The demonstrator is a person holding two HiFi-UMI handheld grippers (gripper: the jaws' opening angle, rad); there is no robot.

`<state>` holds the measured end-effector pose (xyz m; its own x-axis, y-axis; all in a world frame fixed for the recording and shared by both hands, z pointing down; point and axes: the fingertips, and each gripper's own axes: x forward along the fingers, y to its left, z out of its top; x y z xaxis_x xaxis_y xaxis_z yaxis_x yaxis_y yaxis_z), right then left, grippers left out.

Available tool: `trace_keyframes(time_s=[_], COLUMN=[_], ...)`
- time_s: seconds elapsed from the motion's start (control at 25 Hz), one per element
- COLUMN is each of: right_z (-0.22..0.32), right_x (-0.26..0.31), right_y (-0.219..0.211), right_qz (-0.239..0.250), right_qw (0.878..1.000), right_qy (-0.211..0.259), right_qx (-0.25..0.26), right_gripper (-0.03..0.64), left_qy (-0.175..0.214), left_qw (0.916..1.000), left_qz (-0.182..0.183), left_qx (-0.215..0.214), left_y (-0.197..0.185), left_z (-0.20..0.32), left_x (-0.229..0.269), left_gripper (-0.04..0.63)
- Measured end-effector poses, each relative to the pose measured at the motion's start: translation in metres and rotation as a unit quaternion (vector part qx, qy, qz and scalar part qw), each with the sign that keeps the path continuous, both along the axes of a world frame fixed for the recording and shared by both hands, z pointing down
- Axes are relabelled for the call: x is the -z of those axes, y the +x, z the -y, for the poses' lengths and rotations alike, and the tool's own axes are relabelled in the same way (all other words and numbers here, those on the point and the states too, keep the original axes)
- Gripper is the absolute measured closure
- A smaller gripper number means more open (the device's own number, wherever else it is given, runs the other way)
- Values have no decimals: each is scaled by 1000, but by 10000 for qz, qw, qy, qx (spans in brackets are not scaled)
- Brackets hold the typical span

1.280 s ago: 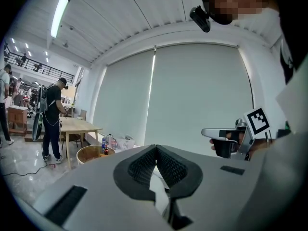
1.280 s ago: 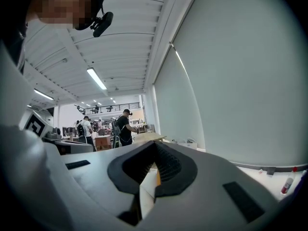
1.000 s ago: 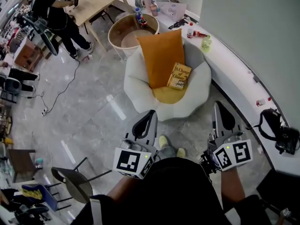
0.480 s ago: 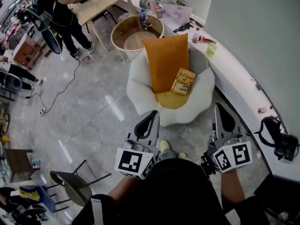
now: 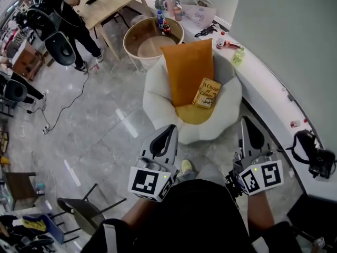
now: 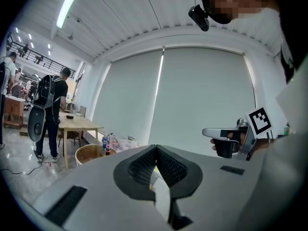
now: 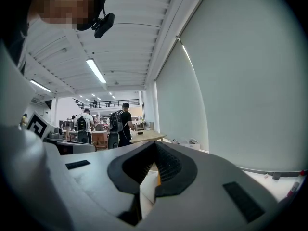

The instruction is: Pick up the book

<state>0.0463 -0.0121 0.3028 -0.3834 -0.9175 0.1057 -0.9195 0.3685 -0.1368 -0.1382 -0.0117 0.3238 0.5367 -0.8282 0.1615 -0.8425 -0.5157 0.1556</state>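
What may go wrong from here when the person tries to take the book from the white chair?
1. The book sits tilted on the soft white chair, beside the orange pillow; a nudge may slide it or sink it deeper.
2. The left gripper and right gripper both have their jaws together, so they may bump the book unless opened first.

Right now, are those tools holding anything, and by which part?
Nothing: left tool and right tool are shut, empty; the book lies on the chair.
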Motion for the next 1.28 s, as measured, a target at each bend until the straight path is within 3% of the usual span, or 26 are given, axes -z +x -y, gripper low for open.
trace_keyframes(time_s=[0.8, 1.28], right_z=[13, 58], right_x=[0, -9], right_y=[5, 49], right_qz=[10, 42], right_qw=[10000, 9996], right_qy=[-6, -123], right_qx=[-74, -269], right_gripper=[603, 603], left_qy=[20, -98], left_qw=[10000, 9998], left_qz=[-42, 26], left_qx=[-36, -171], left_y=[6, 45], left_z=[20, 66], left_x=[1, -4], left_gripper=[591, 591])
